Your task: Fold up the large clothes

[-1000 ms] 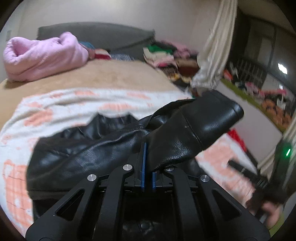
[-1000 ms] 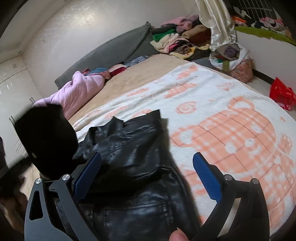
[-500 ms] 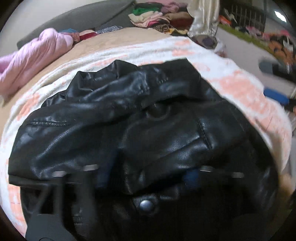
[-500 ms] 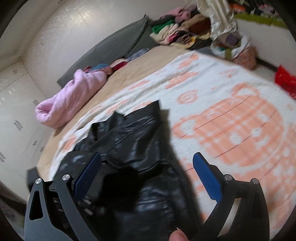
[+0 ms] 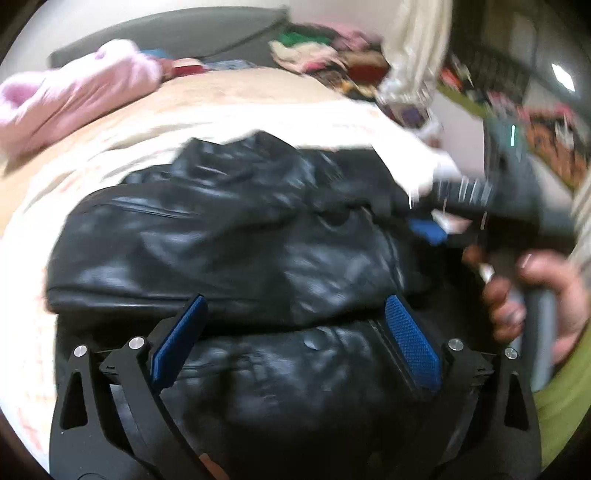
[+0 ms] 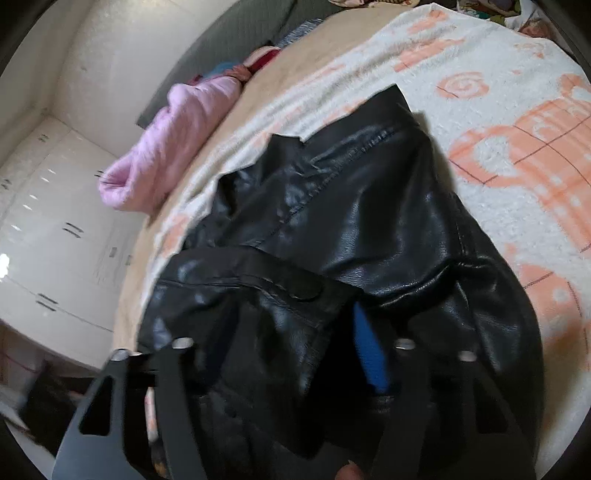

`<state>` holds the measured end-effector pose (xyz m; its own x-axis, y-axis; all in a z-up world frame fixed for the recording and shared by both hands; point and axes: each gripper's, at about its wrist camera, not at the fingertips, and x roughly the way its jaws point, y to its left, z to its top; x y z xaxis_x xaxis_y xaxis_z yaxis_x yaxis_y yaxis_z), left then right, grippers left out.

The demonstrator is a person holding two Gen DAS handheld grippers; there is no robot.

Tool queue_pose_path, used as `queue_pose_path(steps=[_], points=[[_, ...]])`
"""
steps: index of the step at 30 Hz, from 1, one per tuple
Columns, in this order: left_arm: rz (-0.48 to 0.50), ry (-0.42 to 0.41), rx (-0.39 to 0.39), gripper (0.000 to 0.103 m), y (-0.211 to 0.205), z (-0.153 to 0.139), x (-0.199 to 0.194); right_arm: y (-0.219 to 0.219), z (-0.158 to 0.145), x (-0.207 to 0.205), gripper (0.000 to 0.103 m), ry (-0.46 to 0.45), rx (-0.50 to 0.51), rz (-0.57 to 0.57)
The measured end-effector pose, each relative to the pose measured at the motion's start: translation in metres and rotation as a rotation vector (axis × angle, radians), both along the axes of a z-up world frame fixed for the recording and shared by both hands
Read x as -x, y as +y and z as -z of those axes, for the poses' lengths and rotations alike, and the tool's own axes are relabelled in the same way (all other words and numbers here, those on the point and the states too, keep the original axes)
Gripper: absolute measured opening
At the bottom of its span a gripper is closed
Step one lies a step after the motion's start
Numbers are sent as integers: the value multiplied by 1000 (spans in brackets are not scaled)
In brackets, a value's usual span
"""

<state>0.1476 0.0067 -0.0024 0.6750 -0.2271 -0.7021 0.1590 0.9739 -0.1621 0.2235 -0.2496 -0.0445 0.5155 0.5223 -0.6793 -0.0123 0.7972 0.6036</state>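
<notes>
A black leather jacket [image 5: 240, 240] lies bunched on the white and orange blanket [image 5: 37, 221]. My left gripper [image 5: 295, 301] hovers over the jacket's near half; its jaws are opening wide and nothing is pressed between the blue pads [image 5: 410, 339]. In the right wrist view the jacket [image 6: 369, 221] fills the middle. My right gripper [image 6: 295, 314] is low over it with its jaws closing around a loose leather fold. One blue pad [image 6: 369, 354] shows; the other is hidden behind the flap. A hand [image 5: 535, 295] holds that gripper at the jacket's right edge.
A pink padded garment [image 6: 173, 147] lies at the head of the bed by a grey headboard [image 5: 184, 33]. A pile of mixed clothes [image 5: 325, 51] sits beyond the bed's far corner. White wardrobe doors [image 6: 44, 240] stand to the left. The blanket [image 6: 517, 147] spreads right of the jacket.
My left gripper let go of the lifted sleeve, which dropped onto the jacket, and its jaws spread wide. My right gripper came down onto the jacket and its jaws narrowed around a fold.
</notes>
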Motion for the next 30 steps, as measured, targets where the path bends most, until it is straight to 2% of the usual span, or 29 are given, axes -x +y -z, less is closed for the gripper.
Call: queue_pose_path(steps=[2, 5, 10, 14, 17, 20, 21, 25, 26, 28, 30], points=[[-56, -23, 34, 92, 27, -12, -1, 5, -3, -1, 33, -32, -6, 0], [-189, -79, 29, 93, 75, -30, -2, 17, -27, -2, 12, -149, 57, -52], [-366, -104, 85, 93, 146, -51, -12, 34, -81, -11, 9, -331, 190, -141], [-411, -107, 74, 93, 162, -58, -25, 46, -122, -12, 9, -474, 339, -210], [-394, -87, 76, 93, 159, -51, -40, 52, -129, -16, 9, -503, 438, -227], [-363, -57, 81, 93, 152, -33, -54, 48, -119, -19, 9, -487, 485, -221], [-355, -48, 86, 89, 151, -26, -58, 47, -111, -21, 9, -474, 492, -218], [-290, 12, 104, 52, 141, 3, -76, 37, -89, -25, 9, -426, 511, -193], [-278, 25, 105, 48, 139, 8, -79, 35, -86, -24, 9, -420, 517, -190], [-257, 58, 128, 32, 137, 17, -82, 32, -78, -26, 9, -404, 520, -178], [-250, 74, 129, 31, 135, 23, -84, 29, -73, -28, 9, -395, 510, -168]])
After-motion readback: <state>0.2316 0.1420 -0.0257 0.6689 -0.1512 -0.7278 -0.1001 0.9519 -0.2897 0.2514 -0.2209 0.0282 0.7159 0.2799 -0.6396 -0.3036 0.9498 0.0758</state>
